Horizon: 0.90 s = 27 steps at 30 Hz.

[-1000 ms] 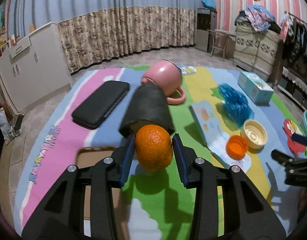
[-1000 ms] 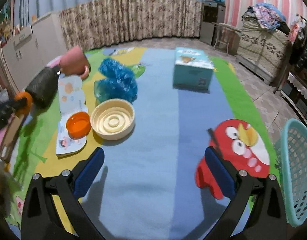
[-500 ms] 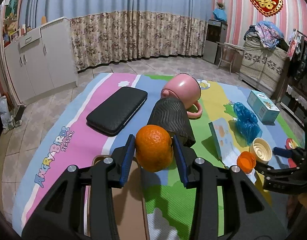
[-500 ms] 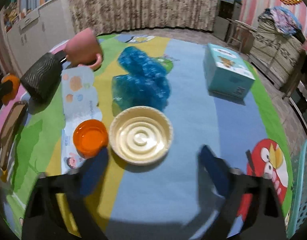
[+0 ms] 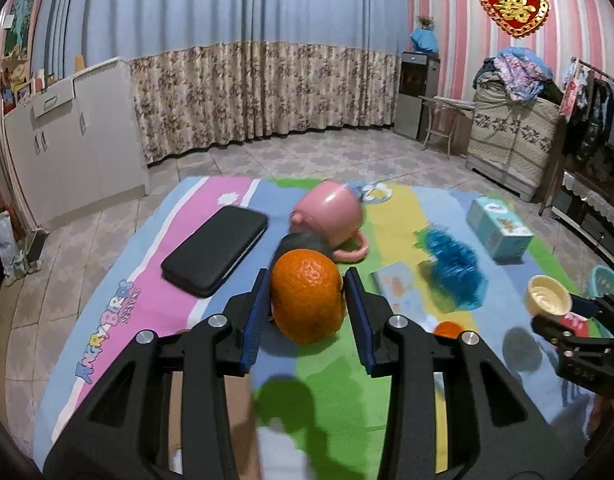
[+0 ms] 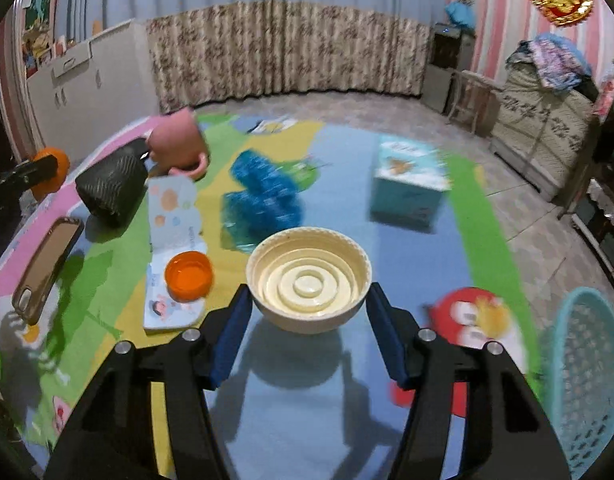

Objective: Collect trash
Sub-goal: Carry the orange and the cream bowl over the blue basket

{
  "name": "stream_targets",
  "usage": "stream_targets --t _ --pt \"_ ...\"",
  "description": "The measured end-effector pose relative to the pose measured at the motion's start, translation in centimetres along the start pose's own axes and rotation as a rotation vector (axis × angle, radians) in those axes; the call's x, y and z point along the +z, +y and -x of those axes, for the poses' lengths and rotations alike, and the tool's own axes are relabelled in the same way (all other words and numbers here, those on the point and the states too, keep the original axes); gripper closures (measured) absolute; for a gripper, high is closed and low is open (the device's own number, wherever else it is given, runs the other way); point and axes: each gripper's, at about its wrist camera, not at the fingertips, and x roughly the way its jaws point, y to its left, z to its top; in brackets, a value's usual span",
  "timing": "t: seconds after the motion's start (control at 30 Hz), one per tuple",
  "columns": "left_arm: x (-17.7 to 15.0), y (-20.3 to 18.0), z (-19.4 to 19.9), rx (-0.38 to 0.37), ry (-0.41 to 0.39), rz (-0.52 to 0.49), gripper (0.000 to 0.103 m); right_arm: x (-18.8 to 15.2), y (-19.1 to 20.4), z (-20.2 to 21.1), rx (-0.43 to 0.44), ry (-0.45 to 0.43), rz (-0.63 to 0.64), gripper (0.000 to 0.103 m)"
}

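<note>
An orange (image 5: pixel 307 304) is clamped between the blue pads of my left gripper (image 5: pixel 306 280), held above the colourful play mat (image 5: pixel 155 300). My right gripper (image 6: pixel 308 294) is closing its jaws on a cream ribbed lid (image 6: pixel 309 276). The pads press on its sides, and the lid hangs above its shadow on the mat. In the left wrist view the cream lid (image 5: pixel 547 300) shows at the far right. A small orange lid (image 6: pixel 188 276) lies on a booklet (image 6: pixel 173 216). A crumpled blue plastic bag (image 6: pixel 263 196) lies beyond the cream lid.
A teal mesh basket (image 6: pixel 583 376) stands at the mat's right edge. On the mat are a pink mug (image 6: pixel 179 144), a black ribbed roll (image 6: pixel 111 184), a phone (image 6: pixel 47 268), a light-blue box (image 6: pixel 407 184) and a black case (image 5: pixel 215 248).
The right gripper moved over the cream lid, closed on it and raised it off the mat. The left gripper rose with the orange still in it.
</note>
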Motion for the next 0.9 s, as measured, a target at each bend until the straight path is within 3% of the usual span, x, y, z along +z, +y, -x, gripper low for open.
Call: stream_targets --t 0.4,0.43,0.57,0.63,0.9 --pt "1.2 -10.3 3.2 -0.102 -0.081 -0.104 0.066 -3.1 -12.8 9.7 -0.197 -0.137 -0.194 0.047" --pt "1.2 -11.2 3.3 -0.111 -0.082 -0.108 0.066 -3.6 -14.2 10.3 -0.223 -0.145 -0.211 0.059" --pt "1.5 -15.1 3.4 -0.15 -0.085 -0.126 0.066 -5.2 -18.5 11.1 -0.225 -0.158 -0.314 0.066" --pt "1.4 -16.8 3.3 -0.169 -0.084 -0.132 0.066 -5.8 -19.9 10.7 -0.196 -0.155 -0.348 0.08" --pt "0.2 -20.9 2.7 -0.213 -0.044 -0.151 0.066 -8.4 -23.3 9.4 -0.186 -0.1 -0.378 0.081"
